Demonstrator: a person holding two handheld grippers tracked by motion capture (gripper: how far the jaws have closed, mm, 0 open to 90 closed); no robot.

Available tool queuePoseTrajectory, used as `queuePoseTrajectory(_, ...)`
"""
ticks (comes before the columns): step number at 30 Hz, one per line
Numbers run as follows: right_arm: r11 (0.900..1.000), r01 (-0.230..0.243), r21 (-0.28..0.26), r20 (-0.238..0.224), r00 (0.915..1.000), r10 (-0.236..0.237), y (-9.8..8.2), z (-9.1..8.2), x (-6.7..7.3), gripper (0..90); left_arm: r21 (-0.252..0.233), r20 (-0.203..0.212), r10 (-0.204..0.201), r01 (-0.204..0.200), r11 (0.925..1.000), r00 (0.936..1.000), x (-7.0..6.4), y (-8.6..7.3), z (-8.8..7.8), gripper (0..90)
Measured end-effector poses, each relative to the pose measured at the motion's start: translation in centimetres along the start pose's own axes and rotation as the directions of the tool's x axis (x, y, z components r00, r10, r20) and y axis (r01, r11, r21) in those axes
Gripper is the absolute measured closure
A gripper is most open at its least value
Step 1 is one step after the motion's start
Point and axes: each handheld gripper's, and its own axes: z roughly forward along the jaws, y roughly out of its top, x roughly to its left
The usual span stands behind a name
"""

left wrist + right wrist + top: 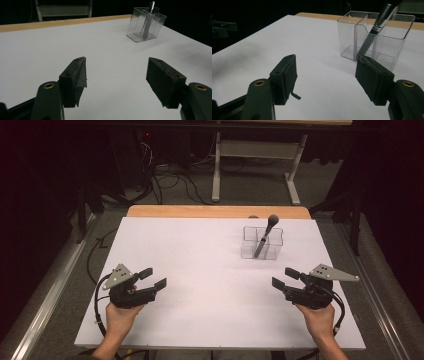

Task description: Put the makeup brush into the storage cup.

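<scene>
the white table (210,285) runs as a broad bare sheet, its far edge backed by a strip of bare wood (218,211). the left gripper (153,279) sits near the near-left corner and the right gripper (285,277) near the near-right, well apart from each other, with open white surface between them and ahead of both. both sets of jaws stand wide with nothing between them; the pads press on no object.

the clear divided holder (262,243) stands upright on the far right part of the table, short of the wooden strip and inward from the right edge, with bare table all around it. a makeup brush (265,235) leans inside it, handle down in one compartment, dark bristle head up and tilted toward the far side.

the high view gives the full outline of the table, the grey floor, cables and a table frame (255,155) beyond. the left gripper view looks along its own pads (75,80) across a long empty stretch to the holder (146,25), small and far, the brush top cut off. the right gripper view puts the holder (374,37) much nearer, just beyond its right pad (373,80), showing the inner divider and the brush's shiny ferrule (383,15).
</scene>
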Motion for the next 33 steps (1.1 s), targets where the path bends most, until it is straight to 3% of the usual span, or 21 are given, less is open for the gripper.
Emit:
queuePoseTrajectory(12,1.0,0.02,0.015,-0.011,0.9998,-0.02,-0.8,0.1,0.6,35.3,-0.002,-0.001,0.0,0.0,1.0,1.0,0.0,0.0,0.0,32.7)
queuePoseTrajectory(33,1.0,0.008,0.014,-0.01,0.9999,-0.008,-1.7,0.0,0.6,35.0,-0.004,0.001,0.001,-0.001,1.0,1.0,0.0,0.0,-0.1,32.7)
